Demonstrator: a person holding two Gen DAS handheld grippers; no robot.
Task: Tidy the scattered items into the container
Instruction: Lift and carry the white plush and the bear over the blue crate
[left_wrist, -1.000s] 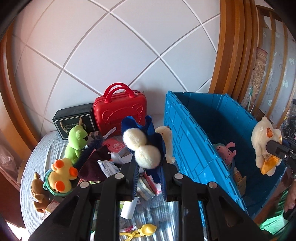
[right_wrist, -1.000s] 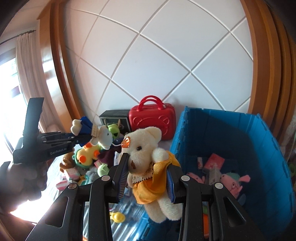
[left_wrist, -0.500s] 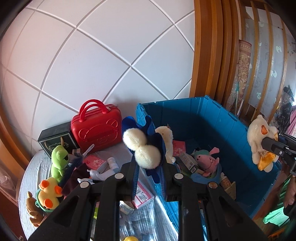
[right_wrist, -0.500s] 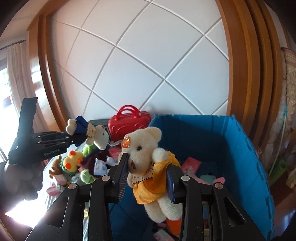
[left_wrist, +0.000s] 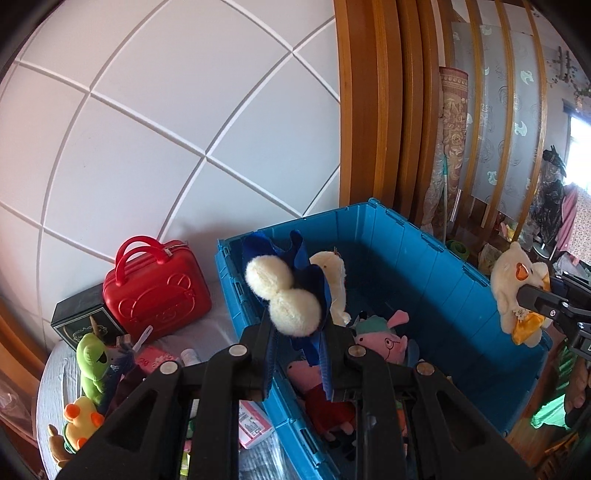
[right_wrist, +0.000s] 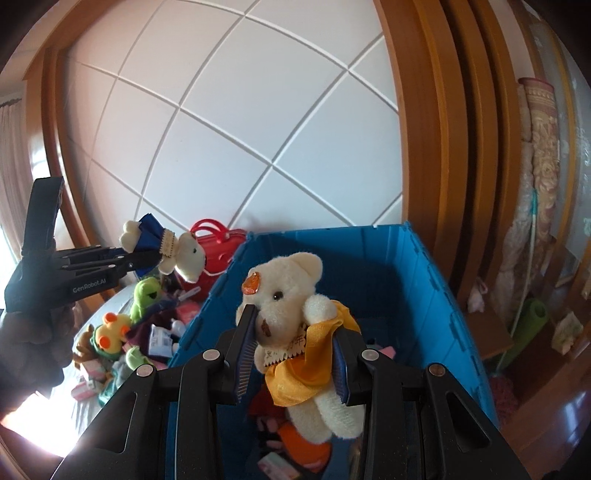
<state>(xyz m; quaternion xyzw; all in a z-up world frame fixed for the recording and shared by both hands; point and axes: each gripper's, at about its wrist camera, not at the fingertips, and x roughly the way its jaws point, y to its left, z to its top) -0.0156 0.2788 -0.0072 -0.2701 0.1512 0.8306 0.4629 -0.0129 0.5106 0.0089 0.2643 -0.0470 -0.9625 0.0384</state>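
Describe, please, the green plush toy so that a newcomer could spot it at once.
Start at the big blue plastic crate, then the red hard-shell case with handles left of it. Before that case stands the green plush frog, upright, the only all-green toy there.

Cream plush bear in a blue dress (left_wrist: 291, 291), held feet-up above the near wall of the open blue plastic crate (left_wrist: 424, 258). Cream plush bear in a yellow satin dress (right_wrist: 295, 325), upright above the crate's inside. Pink pig plush toys (left_wrist: 380, 339) lying on the crate floor.
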